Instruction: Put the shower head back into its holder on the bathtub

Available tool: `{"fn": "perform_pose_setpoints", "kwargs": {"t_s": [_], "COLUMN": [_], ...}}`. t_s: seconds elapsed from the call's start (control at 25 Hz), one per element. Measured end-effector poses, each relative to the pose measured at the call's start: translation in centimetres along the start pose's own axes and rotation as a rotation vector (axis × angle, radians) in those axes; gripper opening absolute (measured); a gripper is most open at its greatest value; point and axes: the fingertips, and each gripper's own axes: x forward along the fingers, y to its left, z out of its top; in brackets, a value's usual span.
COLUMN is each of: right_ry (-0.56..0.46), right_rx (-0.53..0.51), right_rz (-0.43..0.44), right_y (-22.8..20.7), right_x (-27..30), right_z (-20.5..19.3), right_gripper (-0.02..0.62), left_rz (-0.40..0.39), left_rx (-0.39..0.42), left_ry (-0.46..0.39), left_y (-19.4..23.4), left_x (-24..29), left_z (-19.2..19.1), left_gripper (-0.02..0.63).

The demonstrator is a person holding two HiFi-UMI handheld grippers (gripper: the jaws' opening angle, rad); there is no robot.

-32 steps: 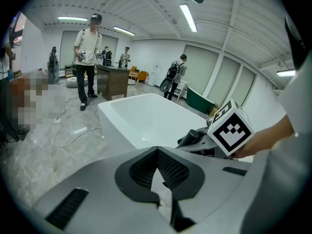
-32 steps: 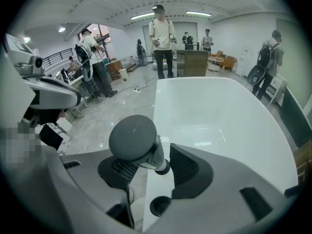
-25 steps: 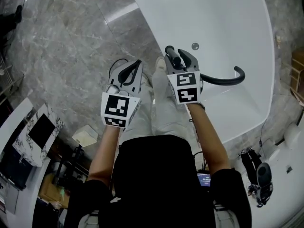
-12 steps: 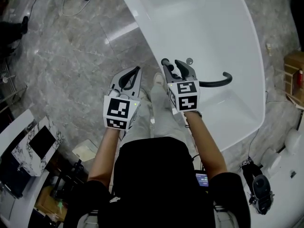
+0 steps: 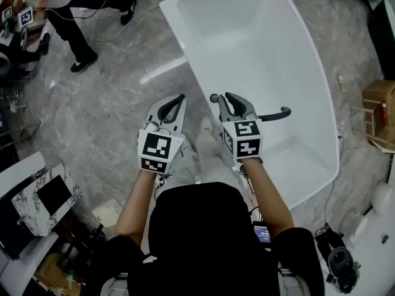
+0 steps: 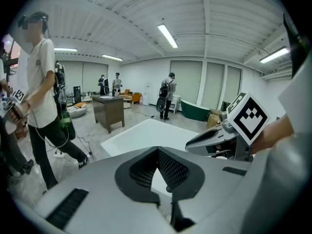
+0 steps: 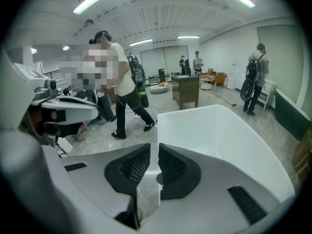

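Head view looks down on a white bathtub (image 5: 259, 42) set on a grey marble floor (image 5: 111, 85); both grippers are held side by side over the tub's near end, just above the person's legs. A slim black shower head (image 5: 214, 98) stands upright at the bathtub's near rim, its rounded top showing just beside the tips of the right gripper (image 5: 226, 98), on the side toward the left gripper (image 5: 179, 98); whether it sits fully in its holder cannot be told. A curved black spout (image 5: 274, 115) reaches from behind the right gripper out over the tub's basin.

Right gripper view shows its jaws standing a narrow gap apart, having just been closing, with nothing between them; only the bathtub's rim and the floor show through the gap. Left gripper view shows its jaws met at the tips and empty, pointing along the bathtub's length.

A person (image 5: 74, 11) stands on the floor beyond the bathtub's far corner.
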Motion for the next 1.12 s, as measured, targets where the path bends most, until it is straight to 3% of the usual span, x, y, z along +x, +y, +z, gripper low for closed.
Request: {"fn": "perform_pose_setpoints", "kwargs": {"t_s": [0.64,1.12], "right_ry": [-0.291,-0.471], "right_rx": [-0.134,-0.187], "right_rz": [0.0,0.007], "right_y": [3.5,5.8], "right_x": [-10.9,-18.3], "right_z": [12.3,18.6], "right_gripper": [0.025,0.025], "left_rz": [0.065,0.118], "left_rx": [0.077,0.114], "left_ry": [-0.191,-0.321], "left_y": [-1.2,-2.8], "left_x": [-8.0,-14.2], "left_z": [9.5,15.6], "left_gripper": [0.014,0.014]}}
